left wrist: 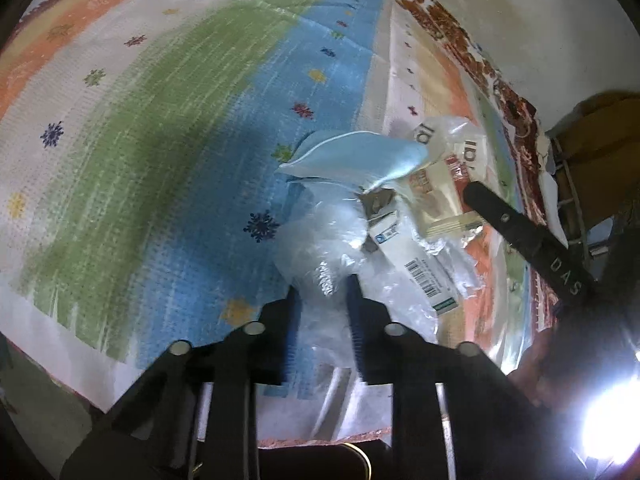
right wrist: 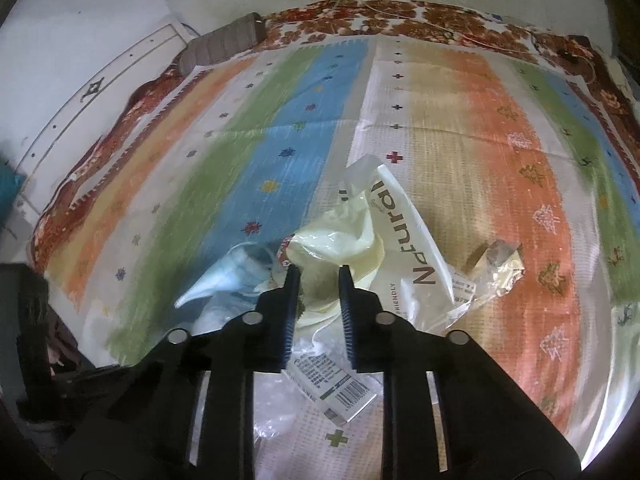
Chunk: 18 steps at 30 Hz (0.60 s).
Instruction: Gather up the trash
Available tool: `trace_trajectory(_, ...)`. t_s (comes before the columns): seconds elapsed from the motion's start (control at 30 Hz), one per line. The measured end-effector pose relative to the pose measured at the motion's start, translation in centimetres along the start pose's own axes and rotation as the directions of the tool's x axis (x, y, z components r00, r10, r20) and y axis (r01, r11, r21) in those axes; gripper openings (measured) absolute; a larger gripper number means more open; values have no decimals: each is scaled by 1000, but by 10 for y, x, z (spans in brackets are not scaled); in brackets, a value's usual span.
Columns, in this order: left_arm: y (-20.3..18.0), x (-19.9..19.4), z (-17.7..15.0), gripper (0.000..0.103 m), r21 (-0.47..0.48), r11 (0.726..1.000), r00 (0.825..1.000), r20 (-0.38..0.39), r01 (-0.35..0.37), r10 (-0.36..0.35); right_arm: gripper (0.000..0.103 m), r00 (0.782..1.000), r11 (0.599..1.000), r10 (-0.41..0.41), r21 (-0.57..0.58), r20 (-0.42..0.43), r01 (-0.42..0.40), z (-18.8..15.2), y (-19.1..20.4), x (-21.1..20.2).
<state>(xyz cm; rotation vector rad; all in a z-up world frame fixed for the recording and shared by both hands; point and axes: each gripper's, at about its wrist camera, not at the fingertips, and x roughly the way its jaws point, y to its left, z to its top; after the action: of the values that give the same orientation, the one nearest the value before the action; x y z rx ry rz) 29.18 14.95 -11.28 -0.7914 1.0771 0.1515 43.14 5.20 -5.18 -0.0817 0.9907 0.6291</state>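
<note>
A pile of trash lies on a striped mat (left wrist: 160, 128). In the left wrist view my left gripper (left wrist: 324, 292) is shut on a crumpled clear plastic wrapper (left wrist: 316, 240). Beyond it lie a light blue face mask (left wrist: 352, 158) and a white carton with a barcode (left wrist: 416, 268). The right gripper's black finger (left wrist: 520, 232) reaches into the pile from the right. In the right wrist view my right gripper (right wrist: 318, 272) is shut on a cream plastic bag (right wrist: 392, 216) printed "Natural". The mask (right wrist: 224, 276) lies to its left, the carton (right wrist: 336, 388) under the fingers.
A crinkled clear-and-gold wrapper (right wrist: 496, 264) lies right of the bag. A red floral carpet (right wrist: 400, 16) borders the mat below a white wall. A grey ribbed object (right wrist: 224, 40) sits at the far left corner. A brown box (left wrist: 600, 128) stands at the right.
</note>
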Motion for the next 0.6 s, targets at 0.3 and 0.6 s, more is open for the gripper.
trace_trajectory(0.3, -3, -25, 6, 11, 49, 997, 998, 31, -61, 59, 8, 1000, 1000, 22, 5, 1, -22, -7, -3, -17)
trace_trajectory(0.6, -19, -50, 0, 11, 111, 991, 996, 57, -81, 75, 8, 999, 1000, 31, 2, 31, -31, -10, -2, -46)
